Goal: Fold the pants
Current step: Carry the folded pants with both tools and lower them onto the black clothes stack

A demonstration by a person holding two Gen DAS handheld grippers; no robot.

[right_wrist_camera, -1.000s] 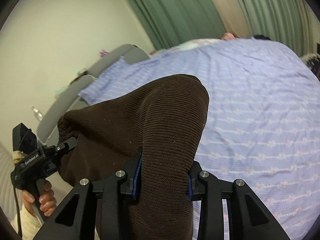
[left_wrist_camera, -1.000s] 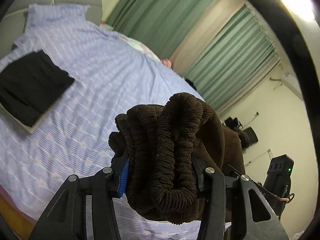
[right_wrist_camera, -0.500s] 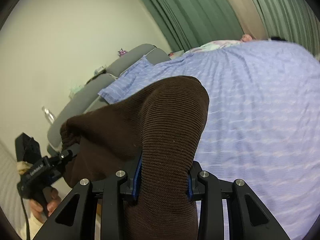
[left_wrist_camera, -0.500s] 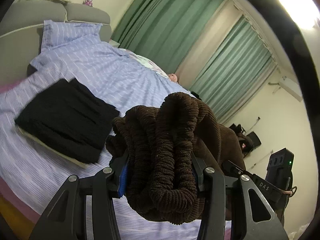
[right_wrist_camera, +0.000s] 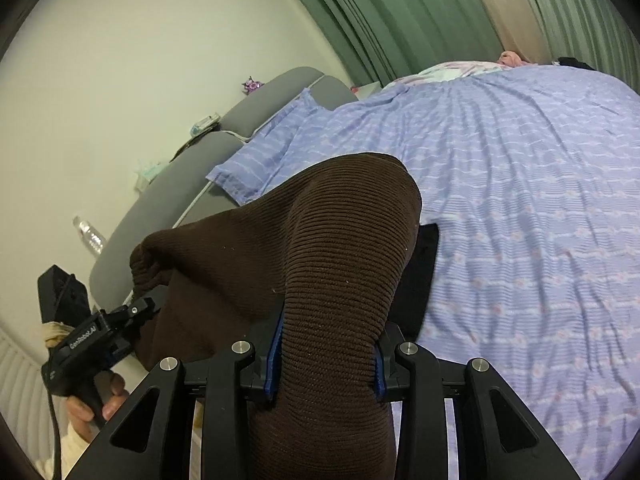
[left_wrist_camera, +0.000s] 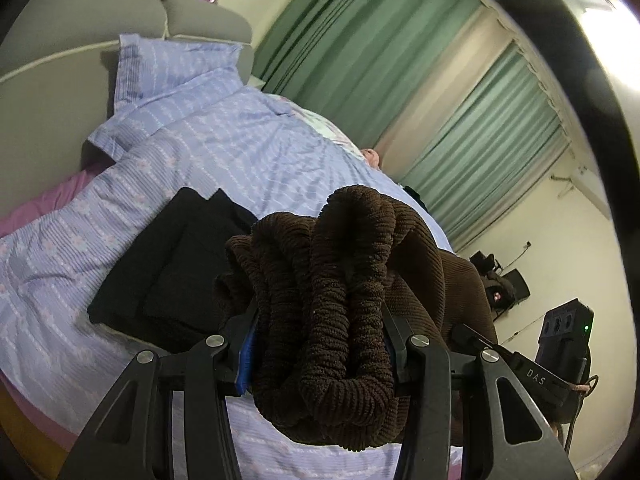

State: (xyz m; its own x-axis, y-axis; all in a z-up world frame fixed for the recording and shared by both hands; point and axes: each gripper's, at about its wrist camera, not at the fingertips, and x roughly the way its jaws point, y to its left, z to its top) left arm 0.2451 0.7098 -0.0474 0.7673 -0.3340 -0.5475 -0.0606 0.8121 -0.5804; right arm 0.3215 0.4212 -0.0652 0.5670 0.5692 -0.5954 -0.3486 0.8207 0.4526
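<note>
Both wrist views face the bed (left_wrist_camera: 248,152) close-up — sharing the brown pants (right_wrist_camera: 328,264).

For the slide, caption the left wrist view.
Left gripper clamps bunched brown pants above folded black garment on lilac bedspread.

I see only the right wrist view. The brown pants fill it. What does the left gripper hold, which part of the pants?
Observer: The left gripper is shut on the bunched elastic waistband of the brown pants.
Operator: Something black shows past the pants. What is it?
Observer: A folded black garment, lying flat on the lilac bed cover just beyond the left gripper.
Operator: Is my gripper visible from there?
Observer: Yes, part of the right gripper shows at the lower right of the left view, shut on a smoother fold of the pants.
</note>
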